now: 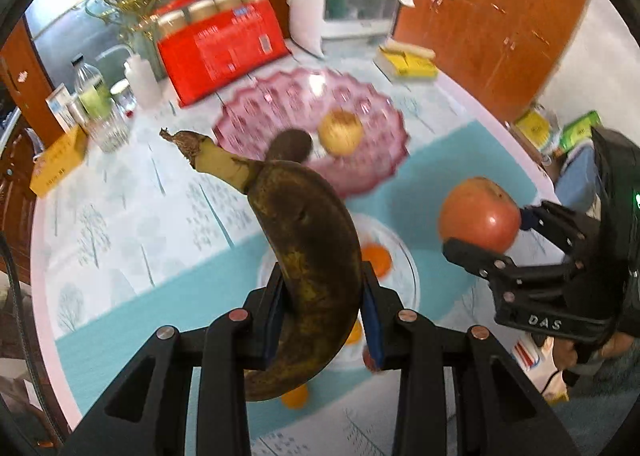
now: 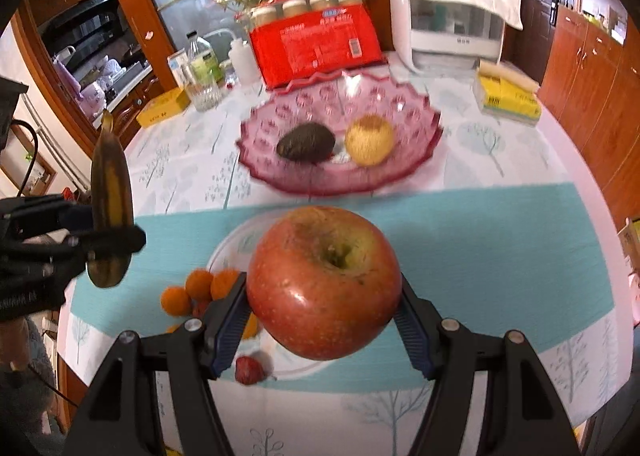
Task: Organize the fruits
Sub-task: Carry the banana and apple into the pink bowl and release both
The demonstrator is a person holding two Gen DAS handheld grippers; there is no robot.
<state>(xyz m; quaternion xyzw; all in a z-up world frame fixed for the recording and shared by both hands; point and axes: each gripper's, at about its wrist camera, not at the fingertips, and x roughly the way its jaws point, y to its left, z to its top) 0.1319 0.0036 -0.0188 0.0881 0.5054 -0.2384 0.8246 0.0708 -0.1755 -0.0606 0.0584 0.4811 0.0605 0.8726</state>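
My left gripper (image 1: 324, 308) is shut on a brown overripe banana (image 1: 304, 240), held above the table; it also shows in the right wrist view (image 2: 110, 212). My right gripper (image 2: 324, 308) is shut on a red apple (image 2: 324, 280), also seen in the left wrist view (image 1: 478, 214). A pink glass fruit bowl (image 2: 412, 160) stands beyond, holding a dark avocado (image 2: 306, 142) and a yellow round fruit (image 2: 369, 139). A clear plate (image 2: 236, 244) lies below the apple, with small orange fruits (image 2: 200, 284) and a red berry (image 2: 250, 370) beside it.
At the back of the table stand a red package (image 2: 320, 44), a white appliance (image 2: 444, 24) draped with a cloth, bottles and a jar (image 2: 202, 68), a yellow box (image 2: 164, 108) and a yellow pack (image 2: 506, 98). Wooden cabinets (image 2: 592, 68) stand to the right.
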